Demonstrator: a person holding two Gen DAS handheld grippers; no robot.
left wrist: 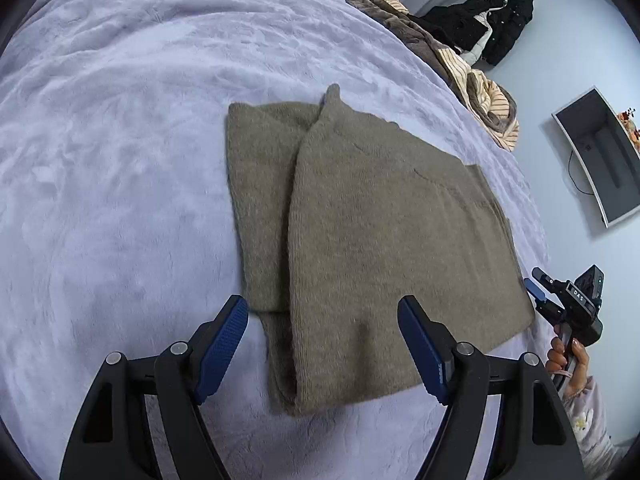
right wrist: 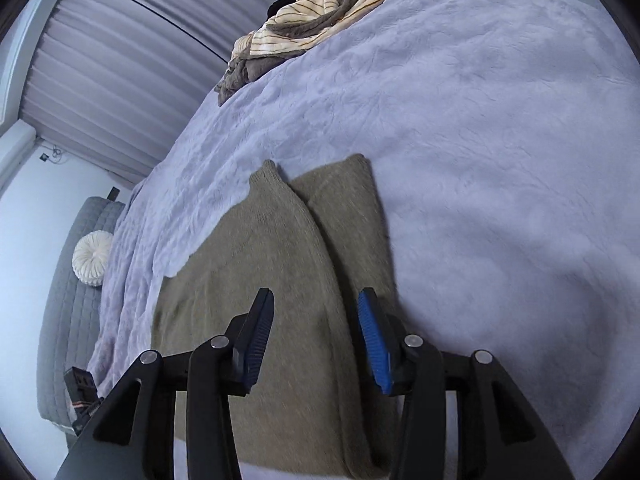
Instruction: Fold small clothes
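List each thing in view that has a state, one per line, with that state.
Olive knit garment: partly folded, one panel lapped over another, flat on the bedspread.
Lavender bedspread: spread out.
Striped cloth pile: crumpled at the far edge of the bed.
Left gripper: open, holding nothing.
Right gripper: open, above the garment, holding nothing.

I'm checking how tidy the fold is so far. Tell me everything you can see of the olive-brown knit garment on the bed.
The olive-brown knit garment looks like soft, fuzzy wool of one plain colour. It lies flat on the lavender plush blanket, partly folded: one panel is laid over another along a long diagonal edge, ending in a small point at the far end. A faint seam crosses one side. Neither gripper grips it; the left gripper and right gripper both stand open just above it.
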